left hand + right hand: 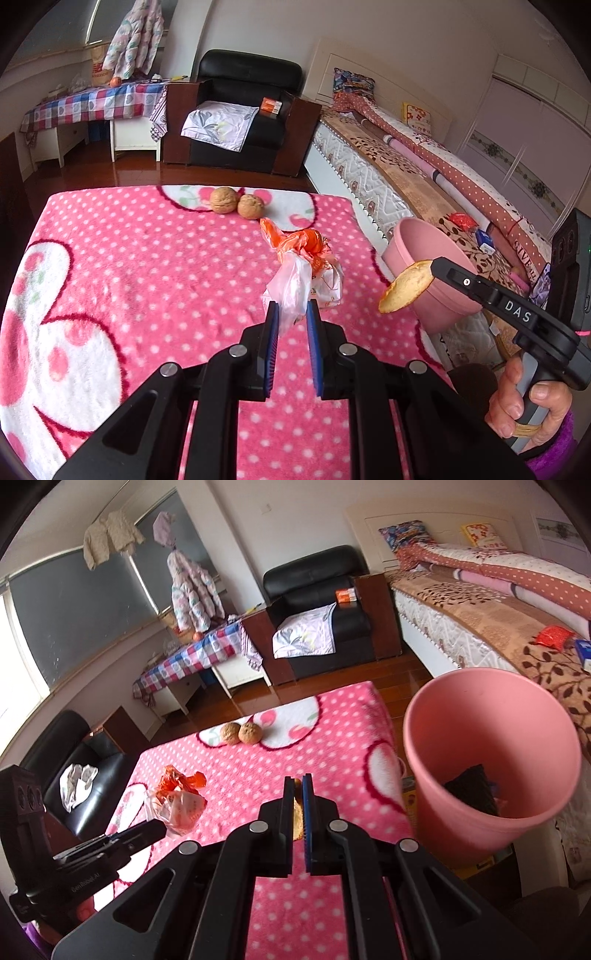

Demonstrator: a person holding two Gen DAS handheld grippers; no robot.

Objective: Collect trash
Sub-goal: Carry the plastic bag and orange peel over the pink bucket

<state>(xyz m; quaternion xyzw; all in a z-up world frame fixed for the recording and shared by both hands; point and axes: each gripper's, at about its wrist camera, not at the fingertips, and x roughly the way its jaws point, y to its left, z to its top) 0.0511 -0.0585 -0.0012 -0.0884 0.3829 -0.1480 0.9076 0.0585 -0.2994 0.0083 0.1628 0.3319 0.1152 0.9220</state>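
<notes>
Item: peel scrap [402,291], tan, clenched in my right tool [299,780], held just beside the pink bin [491,738]. Item: crumpled plastic bag [303,273], orange and clear, on the pink dotted worktop [147,258]; my left tool [291,306] straddles its clear end, jaws parted. Two walnuts [236,203] lie beyond.

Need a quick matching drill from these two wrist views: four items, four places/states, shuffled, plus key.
Items
1. peel piece
2. plastic bags
3. walnuts
4. pink bin

Places/states
A. off the blanket's right edge, dark trash inside
B. clamped in the right tongs
C. side by side at the blanket's far end
D. one clear end between the left tongs' fingers

Pairs: 1-B, 2-D, 3-C, 4-A
</notes>
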